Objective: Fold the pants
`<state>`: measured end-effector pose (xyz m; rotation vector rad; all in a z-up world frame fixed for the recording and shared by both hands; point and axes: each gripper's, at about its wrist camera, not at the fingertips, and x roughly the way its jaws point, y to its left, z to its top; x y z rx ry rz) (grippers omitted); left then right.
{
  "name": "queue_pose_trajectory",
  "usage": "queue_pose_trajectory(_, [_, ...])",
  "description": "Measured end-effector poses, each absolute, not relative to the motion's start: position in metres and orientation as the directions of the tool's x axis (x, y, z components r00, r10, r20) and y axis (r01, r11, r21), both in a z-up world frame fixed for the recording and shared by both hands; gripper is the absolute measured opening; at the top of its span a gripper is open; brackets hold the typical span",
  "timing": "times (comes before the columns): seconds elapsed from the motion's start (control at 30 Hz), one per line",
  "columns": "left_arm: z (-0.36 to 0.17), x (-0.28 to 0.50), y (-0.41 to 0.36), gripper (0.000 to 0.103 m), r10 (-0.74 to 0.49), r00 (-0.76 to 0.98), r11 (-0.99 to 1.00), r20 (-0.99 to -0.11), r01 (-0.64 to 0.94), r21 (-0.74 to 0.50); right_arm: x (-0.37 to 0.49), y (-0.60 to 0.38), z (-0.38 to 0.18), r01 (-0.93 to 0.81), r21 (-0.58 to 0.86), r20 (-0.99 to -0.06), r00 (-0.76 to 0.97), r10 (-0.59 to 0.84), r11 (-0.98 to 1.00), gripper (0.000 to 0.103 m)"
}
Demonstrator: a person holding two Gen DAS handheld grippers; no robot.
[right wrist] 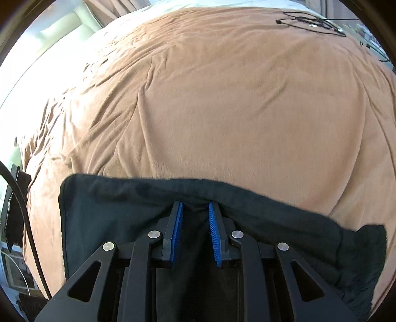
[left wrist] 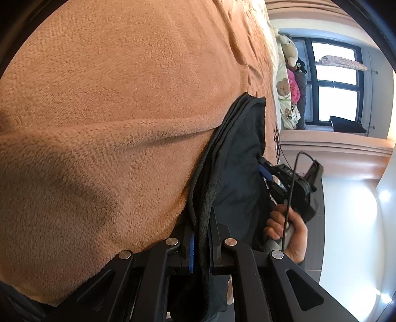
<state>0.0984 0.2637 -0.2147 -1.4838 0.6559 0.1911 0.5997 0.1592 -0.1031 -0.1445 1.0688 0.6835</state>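
Pants cut off at bottom edge of right wrist view, lower part hidden behind right gripper body. Left wrist view: pants hide right gripper tips. Toys upper right too small to tell. Cable top right, blurred.

Pants: dark, near-black fabric, folded in layers, spread flat across the near edge of a tan-blanketed bed, edges stacked.

Tan fleece blanket covering bed; stuffed toys beside window.
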Motion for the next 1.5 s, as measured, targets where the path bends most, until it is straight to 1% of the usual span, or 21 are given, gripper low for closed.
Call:
queue_pose_trajectory(0.2, [-0.213,0.099,0.264,0.008,-0.272,0.821,0.115,-0.502,-0.490,-0.864,0.558,0.148,-0.084,-0.646,0.227,-0.801,0.301,0.517,0.728,0.018])
queue_pose_trajectory(0.47, [-0.210,0.105,0.266,0.010,-0.285,0.809,0.131,-0.514,-0.499,-0.857,0.513,0.125,-0.095,-0.671,0.280,-0.793,0.241,0.559,0.686,0.018])
queue_pose_trajectory(0.57, [-0.208,0.109,0.267,0.016,-0.287,0.812,0.128,-0.509,-0.494,-0.860,0.505,0.114,-0.096,-0.670,0.292,-0.791,0.232,0.566,0.683,0.018])
queue_pose_trajectory(0.63, [-0.207,0.111,0.267,0.024,-0.288,0.819,0.120,-0.496,-0.483,-0.867,0.501,0.104,-0.093,-0.665,0.296,-0.787,0.237,0.570,0.686,0.018])
queue_pose_trajectory(0.73, [-0.205,0.114,0.268,0.028,-0.288,0.823,0.123,-0.489,-0.475,-0.871,0.492,0.096,-0.093,-0.670,0.293,-0.785,0.239,0.572,0.682,0.018])
queue_pose_trajectory(0.97, [-0.206,0.124,0.270,0.027,-0.286,0.815,0.144,-0.503,-0.483,-0.864,0.464,0.081,-0.109,-0.646,0.310,-0.790,0.233,0.567,0.697,0.018])
queue_pose_trajectory(1.03, [-0.206,0.125,0.269,0.018,-0.284,0.809,0.157,-0.514,-0.490,-0.858,0.456,0.078,-0.114,-0.636,0.329,-0.789,0.221,0.574,0.698,0.018])
queue_pose_trajectory(1.13, [-0.208,0.124,0.268,0.013,-0.286,0.807,0.161,-0.517,-0.491,-0.856,0.446,0.068,-0.117,-0.622,0.350,-0.779,0.222,0.587,0.700,0.018])
queue_pose_trajectory(1.37, [-0.200,0.121,0.267,0.011,-0.273,0.824,0.171,-0.497,-0.467,-0.868,0.446,0.065,-0.095,-0.649,0.334,-0.743,0.266,0.615,0.684,0.018])
queue_pose_trajectory(1.5, [-0.188,0.124,0.265,0.011,-0.266,0.832,0.191,-0.487,-0.450,-0.872,0.455,0.069,-0.100,-0.644,0.330,-0.743,0.274,0.610,0.690,0.018])
